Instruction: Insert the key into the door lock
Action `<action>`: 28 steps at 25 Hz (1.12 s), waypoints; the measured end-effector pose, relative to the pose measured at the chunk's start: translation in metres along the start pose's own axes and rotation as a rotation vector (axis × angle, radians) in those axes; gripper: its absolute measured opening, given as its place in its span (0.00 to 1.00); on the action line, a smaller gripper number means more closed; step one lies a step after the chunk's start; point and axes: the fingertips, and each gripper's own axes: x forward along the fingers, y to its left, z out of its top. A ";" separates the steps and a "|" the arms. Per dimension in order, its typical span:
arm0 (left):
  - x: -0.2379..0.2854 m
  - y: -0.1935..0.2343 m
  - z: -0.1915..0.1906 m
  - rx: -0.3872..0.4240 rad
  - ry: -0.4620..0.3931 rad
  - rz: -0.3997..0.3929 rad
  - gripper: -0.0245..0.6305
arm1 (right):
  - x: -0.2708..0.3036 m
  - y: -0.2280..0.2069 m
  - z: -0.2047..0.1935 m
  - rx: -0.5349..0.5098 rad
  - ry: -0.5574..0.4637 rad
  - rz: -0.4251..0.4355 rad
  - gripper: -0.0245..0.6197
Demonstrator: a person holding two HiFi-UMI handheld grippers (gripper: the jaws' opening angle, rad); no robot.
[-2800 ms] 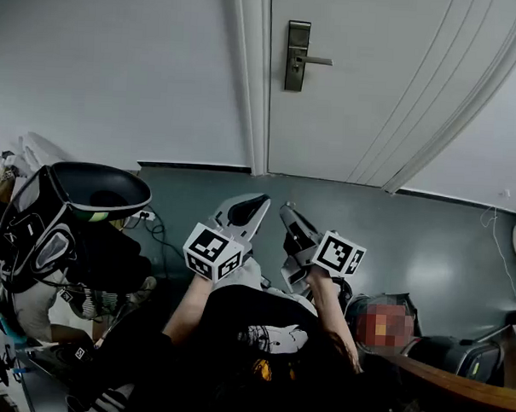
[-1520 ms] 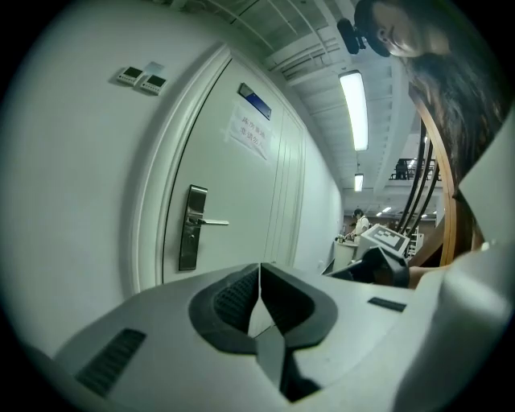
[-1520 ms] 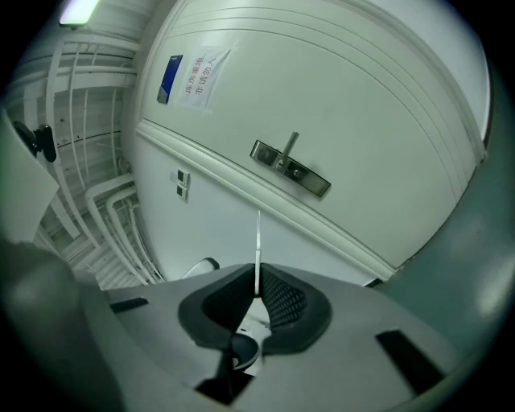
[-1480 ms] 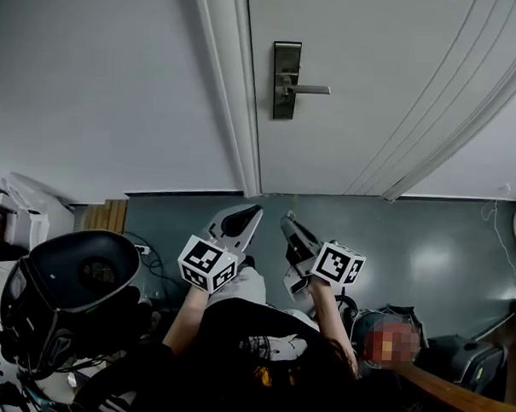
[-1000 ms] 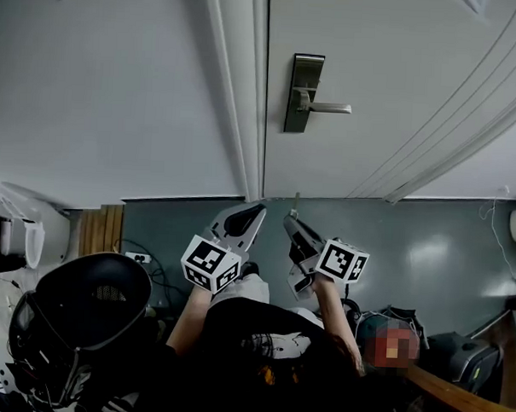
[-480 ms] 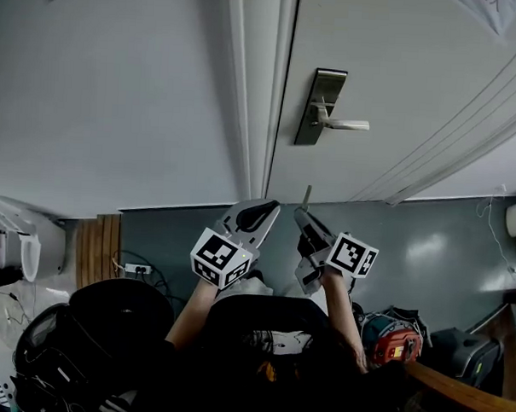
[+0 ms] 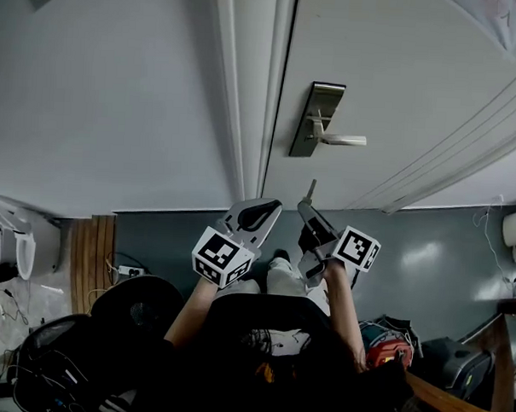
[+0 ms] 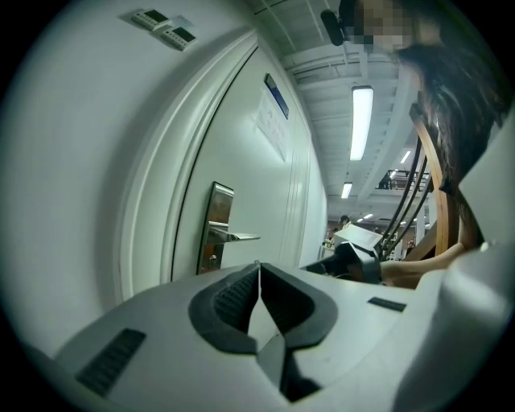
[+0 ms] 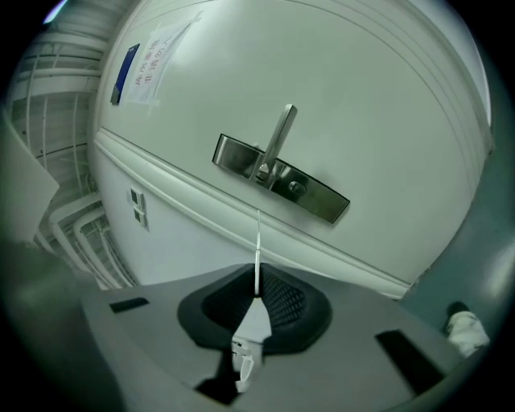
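Note:
A white door carries a metal lock plate (image 7: 316, 119) with a lever handle (image 7: 342, 140). Below the handle, the keyhole (image 9: 297, 187) shows in the right gripper view. My right gripper (image 7: 306, 204) is shut on a thin silver key (image 7: 310, 191), whose blade (image 9: 257, 256) points up toward the lock plate (image 9: 282, 177) with a clear gap between them. My left gripper (image 7: 259, 215) is shut with nothing in it, beside the right one. In the left gripper view the lock plate (image 8: 213, 228) lies ahead beyond the closed jaws.
The white door frame (image 7: 250, 98) runs left of the lock, with a plain wall further left. The grey floor (image 7: 443, 260) lies below. Black gear (image 7: 107, 339) and cables sit at lower left, and a red object (image 7: 387, 345) at lower right. A paper notice (image 9: 149, 60) hangs on the door.
The person has stepped closer to the door, so the lock looks larger and nearer. Both grippers rose, and the key tip now stands closer under the lock plate.

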 end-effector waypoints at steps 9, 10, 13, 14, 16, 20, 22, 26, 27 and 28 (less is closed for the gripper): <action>0.039 0.016 0.013 0.007 -0.014 0.058 0.06 | 0.030 -0.018 0.035 0.036 0.086 0.055 0.07; 0.042 0.017 0.014 0.010 -0.014 0.061 0.06 | 0.032 -0.020 0.037 0.045 0.091 0.063 0.07; 0.048 0.018 0.015 0.020 -0.014 0.067 0.06 | 0.041 -0.026 0.043 0.056 0.102 0.077 0.07; 0.049 0.020 0.015 0.024 -0.014 0.070 0.06 | 0.043 -0.028 0.044 0.060 0.105 0.082 0.07; 0.050 0.022 0.013 0.033 -0.016 0.077 0.06 | 0.048 -0.033 0.044 0.074 0.110 0.095 0.07; 0.051 0.027 0.005 0.055 -0.027 0.079 0.06 | 0.056 -0.045 0.045 0.084 0.103 0.114 0.07; 0.053 0.032 0.001 0.068 -0.029 0.078 0.06 | 0.061 -0.049 0.049 0.087 0.091 0.122 0.07; 0.055 0.038 -0.004 0.083 -0.039 0.078 0.06 | 0.071 -0.051 0.058 0.107 0.079 0.166 0.07; 0.055 0.038 -0.005 0.084 -0.042 0.077 0.06 | 0.073 -0.050 0.059 0.118 0.080 0.181 0.07; 0.055 0.038 -0.006 0.085 -0.044 0.076 0.06 | 0.075 -0.050 0.060 0.131 0.083 0.195 0.07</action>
